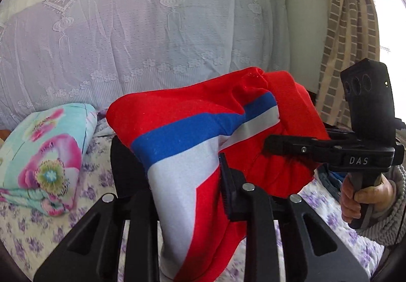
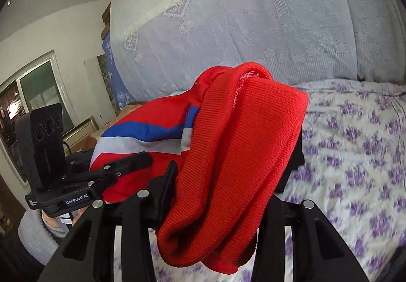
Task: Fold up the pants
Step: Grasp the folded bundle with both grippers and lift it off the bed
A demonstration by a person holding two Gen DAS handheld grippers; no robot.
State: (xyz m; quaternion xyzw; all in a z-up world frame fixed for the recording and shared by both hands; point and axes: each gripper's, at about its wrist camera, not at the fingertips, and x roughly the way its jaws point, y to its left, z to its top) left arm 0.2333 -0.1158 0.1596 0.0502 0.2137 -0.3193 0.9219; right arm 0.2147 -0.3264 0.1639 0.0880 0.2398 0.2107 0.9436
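both grippers hold the red pants [image 1: 177, 114] bunched in the air above the flower-print bed [image 2: 355, 145]: the left gripper [image 1: 177, 180] pinches the part with the blue and white stripes, and the right gripper [image 2: 228, 180] pinches the ribbed red band. a folded floral quilt [image 1: 48, 155] lies near the bed's far edge.

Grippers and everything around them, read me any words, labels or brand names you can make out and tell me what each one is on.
"DAS": white letters on the side of the right gripper, seen from the left wrist.
"GenRobot.AI": label on the side of the left gripper, seen from the right wrist.
A small white label beside it: too small to read.
White print on the blue board behind the lace cover: too blurred to read.
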